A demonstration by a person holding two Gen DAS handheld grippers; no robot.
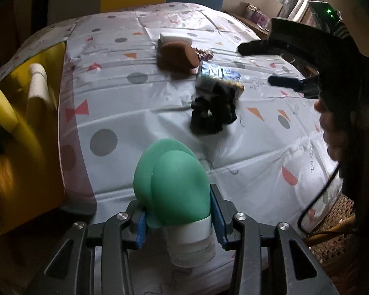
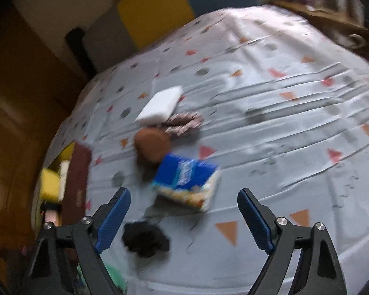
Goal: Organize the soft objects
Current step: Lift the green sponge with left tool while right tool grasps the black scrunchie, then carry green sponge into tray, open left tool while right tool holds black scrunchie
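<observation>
1. The left claw [image 1: 178, 218] is gripping a green squeeze bottle [image 1: 171, 184] by its lower body, just above the white cap [image 1: 192, 248]; the blue pads [image 1: 140, 228] are pressing on both sides of it.
2. The bottle is hanging over the near part of the worktop [image 1: 258, 162], which is wearing a pale cloth with dots and triangles.
3. A yellow box [image 1: 24, 127] is sitting at the worktop's left edge, holding a white roll-shaped thing [image 1: 38, 81].
4. The right claw [image 2: 184, 218] is standing wide, with nothing between its blue pads [image 2: 254, 221], and hovering above the worktop.
5. A black scrunchie [image 2: 145, 242] is lying just below that claw's left finger, apart from it.
6. A blue tissue pack [image 2: 187, 182] is resting just beyond the scrunchie.
7. A brown round sponge [image 2: 151, 147] is sitting just beside the pack, touching a white foam block [image 2: 160, 105] and a patterned scrunchie [image 2: 184, 123] behind it.
8. The right-wrist view is blurring, so finer detail is not showing.
</observation>
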